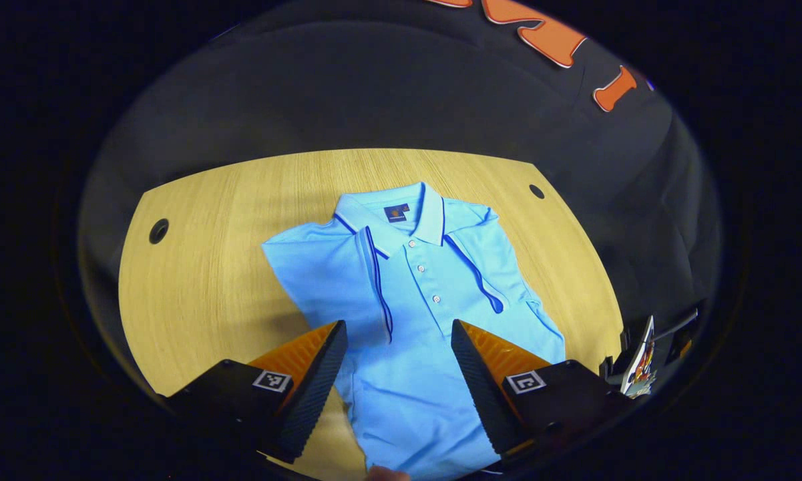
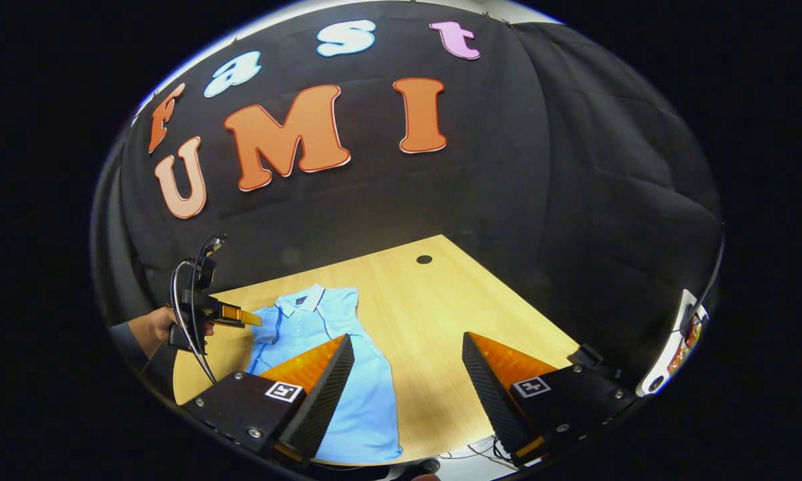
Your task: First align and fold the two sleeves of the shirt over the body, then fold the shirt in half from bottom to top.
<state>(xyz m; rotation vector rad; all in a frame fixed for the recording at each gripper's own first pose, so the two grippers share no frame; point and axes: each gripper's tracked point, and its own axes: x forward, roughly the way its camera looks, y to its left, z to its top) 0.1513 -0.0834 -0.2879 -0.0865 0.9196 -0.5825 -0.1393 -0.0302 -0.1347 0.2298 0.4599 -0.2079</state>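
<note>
A light blue polo shirt lies flat on the wooden table, collar at the far end, both sleeves folded in over the body with their dark-trimmed edges showing. My left gripper hovers open above the shirt's lower middle, holding nothing. In the right gripper view the same shirt lies left of centre. My right gripper is open over the bare table just right of the shirt's edge. The left gripper shows farther off at the left, held by a hand above the shirt's shoulder.
The table has round cable holes near its far corners. Black cloth walls close in behind and to the right. A small device with cables stands off the table's right edge.
</note>
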